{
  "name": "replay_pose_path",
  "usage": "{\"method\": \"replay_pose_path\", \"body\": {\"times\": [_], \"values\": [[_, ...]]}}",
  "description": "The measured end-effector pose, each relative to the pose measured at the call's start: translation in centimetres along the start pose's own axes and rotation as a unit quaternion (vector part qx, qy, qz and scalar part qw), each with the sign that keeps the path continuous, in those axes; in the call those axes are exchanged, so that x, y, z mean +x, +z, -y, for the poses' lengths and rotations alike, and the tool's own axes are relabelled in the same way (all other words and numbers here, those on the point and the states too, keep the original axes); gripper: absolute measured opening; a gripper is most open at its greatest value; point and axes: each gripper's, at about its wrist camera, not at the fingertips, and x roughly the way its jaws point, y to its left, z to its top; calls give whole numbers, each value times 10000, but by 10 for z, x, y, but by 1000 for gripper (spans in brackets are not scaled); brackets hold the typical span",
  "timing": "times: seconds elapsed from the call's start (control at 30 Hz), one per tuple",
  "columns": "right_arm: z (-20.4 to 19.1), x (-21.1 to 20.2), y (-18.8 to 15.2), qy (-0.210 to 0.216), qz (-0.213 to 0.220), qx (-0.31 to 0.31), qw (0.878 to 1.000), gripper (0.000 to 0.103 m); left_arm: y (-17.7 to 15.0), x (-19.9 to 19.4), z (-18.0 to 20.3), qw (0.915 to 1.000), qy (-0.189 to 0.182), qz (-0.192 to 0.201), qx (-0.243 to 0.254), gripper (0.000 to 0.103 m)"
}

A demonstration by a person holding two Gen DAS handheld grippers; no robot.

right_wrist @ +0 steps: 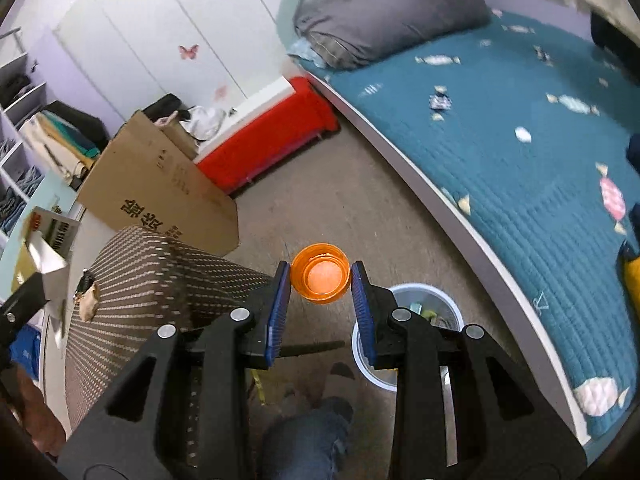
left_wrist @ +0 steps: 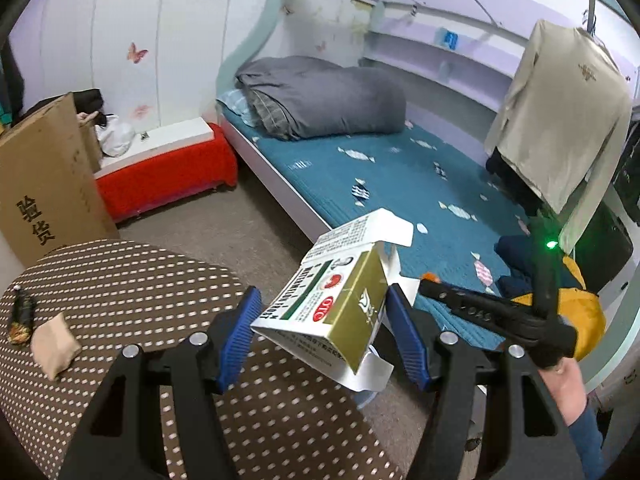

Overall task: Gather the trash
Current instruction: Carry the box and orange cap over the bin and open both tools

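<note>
Grey-brown carpet [right_wrist: 360, 200] fills the middle of a small bedroom, and the widest free strip runs between the bed's white edge and the furniture on the other side. Nearest, the left gripper [left_wrist: 320, 320] is clamped on an opened green-and-white medicine box [left_wrist: 332, 312], its flaps loose above and below the blue pads, held in the air just past the rim of a round brown stool with white dots [left_wrist: 132, 280]. A beige cloth pouch [left_wrist: 54, 346] and a small dark object [left_wrist: 22, 316] lie near the stool's far left edge. The right gripper [right_wrist: 320, 276] is closed on a small orange cup [right_wrist: 320, 272], mouth facing the camera, a pad on each side of its wall. Just below and to the right of it a white waste bin [right_wrist: 448, 304] stands on the carpet with some scraps inside, close to the bed frame; a knee in blue jeans [right_wrist: 304, 444] shows at the bottom edge. Beyond the stool a tall cardboard carton [right_wrist: 160, 192] stands against the side, then a low red-covered bench [right_wrist: 268, 140] against the butterfly-stickered wardrobe [right_wrist: 132, 40]. Across the carpet lies the bed with a teal candy-print quilt [right_wrist: 500, 152], a folded grey duvet [right_wrist: 388, 12] at its head, and a cream sweater [left_wrist: 560, 120] hanging over its foot.
</note>
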Motion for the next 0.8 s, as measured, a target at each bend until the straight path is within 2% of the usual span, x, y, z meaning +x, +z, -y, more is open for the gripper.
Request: {"method": "replay_pose_path", "body": {"times": [0.07,0.13,0.17,0.33,0.67,0.77,0.8], "values": [[13,13,-2,-6,-110,150,9998,32,1,11,7,9999,-13,-89,55,63],[25,27,-2,6,-246,344,9991,46,4,27,14,9996,-40,-228,132,63],[34,35,-3,27,-327,490,9983,59,4,32,17,9995,-47,-273,158,63],[68,43,-12,-5,-324,1098,9934,79,4,68,37,9973,-101,-622,372,63],[90,-13,-12,-1,262,1393,9899,86,-6,137,69,9885,-119,-1324,717,65],[90,-25,-11,-52,407,1355,9899,92,-7,152,71,9833,-131,-1657,745,74],[90,-28,-11,-82,433,1354,9898,93,-6,155,69,9823,-121,-1728,715,86]]}}
